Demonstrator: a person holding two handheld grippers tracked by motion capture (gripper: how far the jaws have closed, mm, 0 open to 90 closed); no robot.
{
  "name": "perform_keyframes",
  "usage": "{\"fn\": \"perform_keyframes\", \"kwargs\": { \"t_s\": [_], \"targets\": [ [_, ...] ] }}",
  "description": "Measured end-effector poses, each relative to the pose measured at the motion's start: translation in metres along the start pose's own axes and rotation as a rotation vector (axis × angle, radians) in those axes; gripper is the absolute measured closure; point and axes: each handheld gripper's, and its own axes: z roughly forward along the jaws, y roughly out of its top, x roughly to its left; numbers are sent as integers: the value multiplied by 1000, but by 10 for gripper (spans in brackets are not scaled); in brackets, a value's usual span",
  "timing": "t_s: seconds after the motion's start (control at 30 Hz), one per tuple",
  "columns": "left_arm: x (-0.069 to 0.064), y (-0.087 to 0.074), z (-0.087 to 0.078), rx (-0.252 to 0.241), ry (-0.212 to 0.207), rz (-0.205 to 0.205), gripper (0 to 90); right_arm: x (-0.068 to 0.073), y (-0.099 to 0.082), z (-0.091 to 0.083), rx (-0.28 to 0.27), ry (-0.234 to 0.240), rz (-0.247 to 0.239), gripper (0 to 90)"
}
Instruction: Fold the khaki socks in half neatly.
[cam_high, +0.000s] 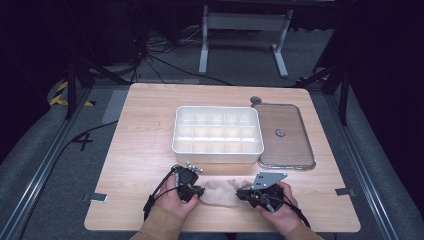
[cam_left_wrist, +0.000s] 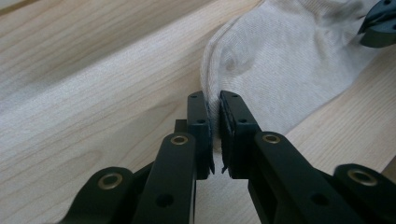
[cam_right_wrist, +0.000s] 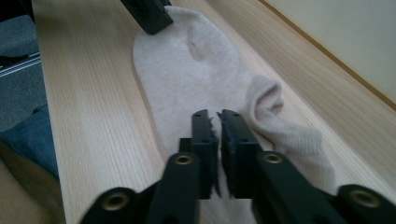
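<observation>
A pale beige sock (cam_high: 222, 192) lies flat on the wooden table (cam_high: 140, 130) near its front edge, stretched between my two grippers. My left gripper (cam_high: 199, 191) is at the sock's left end. In the left gripper view its jaws (cam_left_wrist: 215, 105) are pinched on the rounded edge of the sock (cam_left_wrist: 289, 60). My right gripper (cam_high: 242, 194) is at the sock's right end. Its jaws (cam_right_wrist: 215, 119) are pinched on the fabric of the sock (cam_right_wrist: 187, 79), beside the folded cuff. Each gripper's tip shows at the far end of the other's view.
A white box (cam_high: 217, 157) divided into several empty compartments stands in the middle of the table, just behind the sock. Its clear lid (cam_high: 285, 150) lies flat to the right. A small metal piece (cam_high: 194, 166) sits by the box's front left corner.
</observation>
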Motion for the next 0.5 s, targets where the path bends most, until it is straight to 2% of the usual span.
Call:
{"fn": "perform_keyframes", "kwargs": {
  "t_s": [0.13,0.23,0.5],
  "targets": [
    [-1,1,-3,-4,-4,1,837,1,12,9,-7,9,4,889],
    [-3,1,-6,14,-6,9,840,0,17,21,0,8,1,882],
    [-5,2,-12,17,-15,16,845,-2,11,31,37,2,7,873]
  ]
}}
